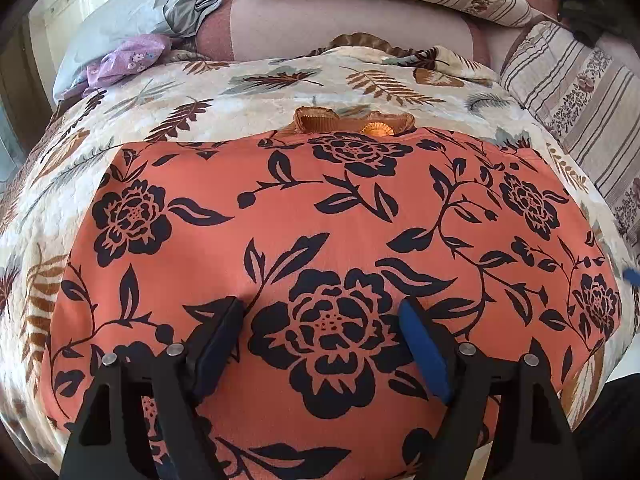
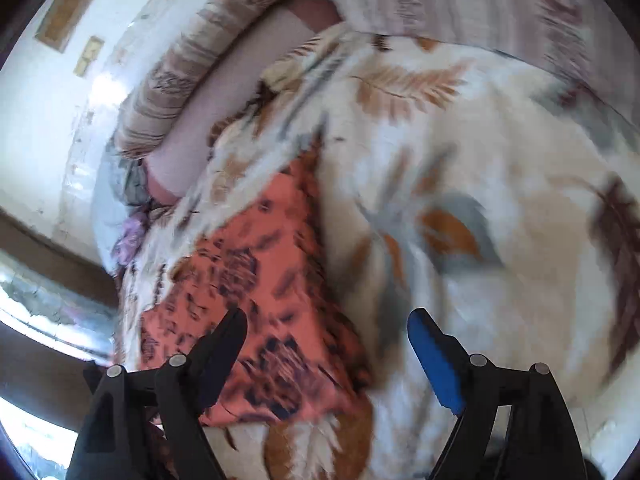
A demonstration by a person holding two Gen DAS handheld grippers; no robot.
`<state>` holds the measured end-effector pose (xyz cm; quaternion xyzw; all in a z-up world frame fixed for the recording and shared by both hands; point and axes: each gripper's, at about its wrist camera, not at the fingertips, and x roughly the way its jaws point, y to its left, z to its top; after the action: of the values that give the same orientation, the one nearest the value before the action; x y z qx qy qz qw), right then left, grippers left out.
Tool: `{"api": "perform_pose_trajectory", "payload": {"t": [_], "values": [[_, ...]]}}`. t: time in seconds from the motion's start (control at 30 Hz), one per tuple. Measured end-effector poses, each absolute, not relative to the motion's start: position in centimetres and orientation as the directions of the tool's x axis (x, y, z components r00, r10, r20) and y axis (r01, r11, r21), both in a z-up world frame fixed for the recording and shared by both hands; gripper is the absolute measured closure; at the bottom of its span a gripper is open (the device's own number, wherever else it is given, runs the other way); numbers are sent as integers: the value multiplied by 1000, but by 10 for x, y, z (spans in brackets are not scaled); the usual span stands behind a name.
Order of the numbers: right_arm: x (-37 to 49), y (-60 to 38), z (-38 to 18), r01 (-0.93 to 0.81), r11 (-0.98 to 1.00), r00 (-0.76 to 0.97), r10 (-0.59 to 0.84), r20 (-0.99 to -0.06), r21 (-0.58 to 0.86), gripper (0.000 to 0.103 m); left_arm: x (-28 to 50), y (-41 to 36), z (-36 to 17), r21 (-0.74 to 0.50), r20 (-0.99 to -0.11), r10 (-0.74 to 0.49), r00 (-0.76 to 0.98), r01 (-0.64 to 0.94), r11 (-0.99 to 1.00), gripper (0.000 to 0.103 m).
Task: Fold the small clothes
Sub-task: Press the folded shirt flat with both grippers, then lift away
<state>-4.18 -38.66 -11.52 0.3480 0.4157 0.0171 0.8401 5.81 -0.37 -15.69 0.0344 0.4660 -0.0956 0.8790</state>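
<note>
Orange garment [image 1: 340,216] with black flowers, spread flat on your leaf-print blanket [image 1: 240,92], brown collar and button at its far edge, your left gripper [image 1: 322,316] wide over its near middle, gripping nothing, your right gripper [image 2: 328,324] wide, empty, above its blurred right edge

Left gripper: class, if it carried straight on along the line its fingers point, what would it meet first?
Most likely the orange flowered garment spread flat on the leaf-print bedspread. The left gripper stands open just above it, aimed at the large black flower; how close it hangs is unclear.
</note>
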Motion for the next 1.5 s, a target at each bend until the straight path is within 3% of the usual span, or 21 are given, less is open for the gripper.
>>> {"api": "perform_pose_trajectory", "payload": {"t": [0.07, 0.27, 0.3, 0.33, 0.5, 0.6, 0.67, 0.7, 0.77, 0.8, 0.83, 0.87, 1.0, 1.07, 1.13, 1.23, 1.3, 1.37, 1.4, 1.43, 1.5], "values": [[-4, -389, -115, 189, 722, 653, 414, -634, 666, 18, 58, -4, -157, -31, -825, -137, 549, 198, 980, 21], [110, -385, -165, 229, 707, 486, 513, -708, 669, 23, 60, -4, -157, -38, -829, -137, 541, 190, 981, 21], [118, -380, -164, 225, 732, 479, 492, -727, 644, 45, 60, -4, -157, -38, -831, -137, 540, 189, 981, 21], [120, -374, -161, 207, 757, 462, 483, -744, 619, 80, 60, -3, -157, -42, -831, -139, 539, 188, 981, 21], [115, -384, -158, 290, 829, 499, 295, -815, 478, 79, 62, -4, -159, -38, -828, -137, 544, 190, 981, 18], [100, -397, -160, 315, 761, 532, 353, -770, 567, 72, 63, -3, -158, -42, -831, -141, 539, 191, 981, 18], [87, -396, -142, 281, 762, 577, 352, -737, 584, 44, 63, -3, -159, -42, -828, -142, 542, 193, 980, 18], [81, -395, -133, 260, 766, 604, 346, -717, 589, 5, 62, -4, -159, -38, -827, -138, 545, 191, 981, 18], [71, -390, -132, 255, 782, 615, 323, -719, 569, 0, 62, -5, -159, -36, -826, -132, 548, 183, 983, 17], [77, -386, -140, 248, 791, 551, 360, -753, 560, 5, 62, -5, -160, -35, -826, -130, 549, 180, 983, 17], [80, -382, -150, 246, 790, 496, 396, -773, 562, 46, 62, -5, -160, -35, -826, -129, 549, 179, 983, 17], [79, -380, -159, 256, 792, 450, 411, -793, 555, 75, 62, -5, -160, -37, -826, -131, 549, 178, 983, 17], [64, -372, -132, 223, 836, 514, 337, -789, 502, 78, 61, -5, -159, -39, -826, -132, 548, 179, 983, 17], [56, -372, -113, 208, 847, 580, 296, -759, 490, 71, 61, -5, -159, -36, -826, -129, 549, 177, 984, 17], [54, -374, -108, 211, 838, 595, 298, -746, 503, 0, 61, -5, -159, -40, -825, -131, 549, 175, 984, 17], [61, -379, -116, 227, 843, 584, 282, -761, 487, 0, 61, -5, -159, -39, -825, -130, 550, 174, 984, 17], [75, -375, -140, 211, 806, 513, 390, -765, 553, 1, 61, -6, -159, -35, -823, -127, 554, 174, 984, 16], [88, -362, -156, 186, 841, 440, 391, -808, 508, 17, 61, -7, -160, -33, -821, -124, 557, 171, 985, 16], [91, -354, -149, 160, 887, 431, 333, -839, 433, 65, 61, -7, -160, -32, -821, -123, 557, 170, 985, 15], [92, -352, -142, 146, 881, 418, 357, -835, 450, 83, 62, -7, -160, -33, -822, -124, 556, 170, 985, 15], [86, -359, -117, 172, 886, 486, 304, -819, 431, 83, 63, -6, -160, -37, -823, -127, 553, 171, 985, 15]]}}
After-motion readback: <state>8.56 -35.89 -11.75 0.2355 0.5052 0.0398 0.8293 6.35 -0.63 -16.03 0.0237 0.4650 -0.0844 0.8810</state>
